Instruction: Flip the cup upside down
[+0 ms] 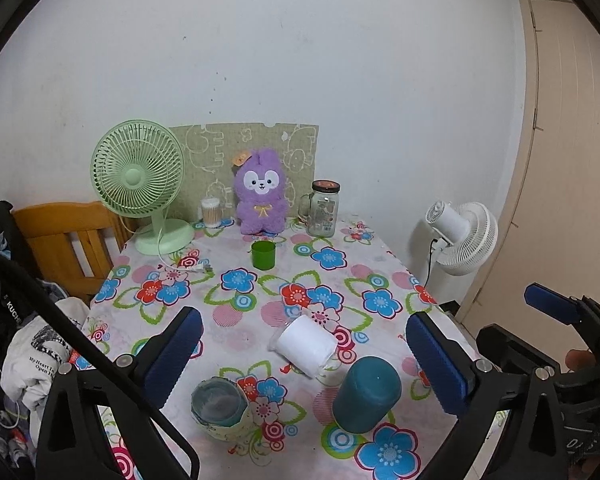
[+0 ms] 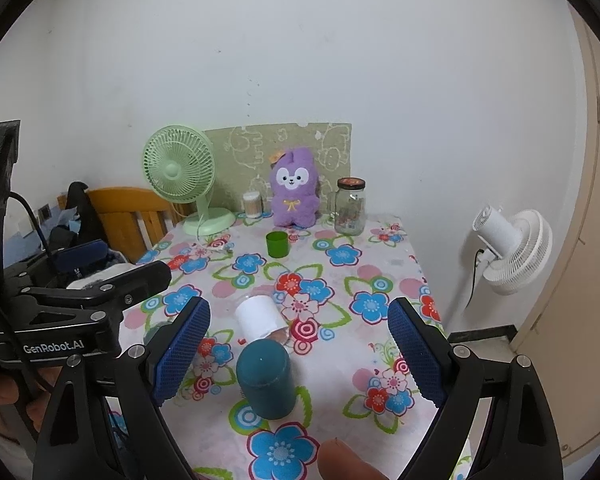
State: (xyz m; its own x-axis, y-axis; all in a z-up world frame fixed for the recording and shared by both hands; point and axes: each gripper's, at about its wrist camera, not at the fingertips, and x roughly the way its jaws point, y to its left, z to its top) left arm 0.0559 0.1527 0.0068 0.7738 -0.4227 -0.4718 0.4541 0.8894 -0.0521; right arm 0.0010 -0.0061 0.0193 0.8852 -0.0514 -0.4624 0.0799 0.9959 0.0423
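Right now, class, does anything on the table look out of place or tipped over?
Yes. The white cup lies on its side mid-table, just behind the teal cup, which stands mouth down. The green cup stands upright. Nothing looks spilled.

Each gripper was made of black plastic arms with two fingers. The left gripper [image 1: 304,354] had fingers [image 1: 174,354] covered in bumpy blue pads, and so did the right gripper [image 2: 300,354]. Round silver screws sat at the joints. A thick black cable ran past the left one. White letters on its black body said GenRobot.AI (seen from the right camera). A bare fingertip [image 2: 350,462] poked in at the bottom
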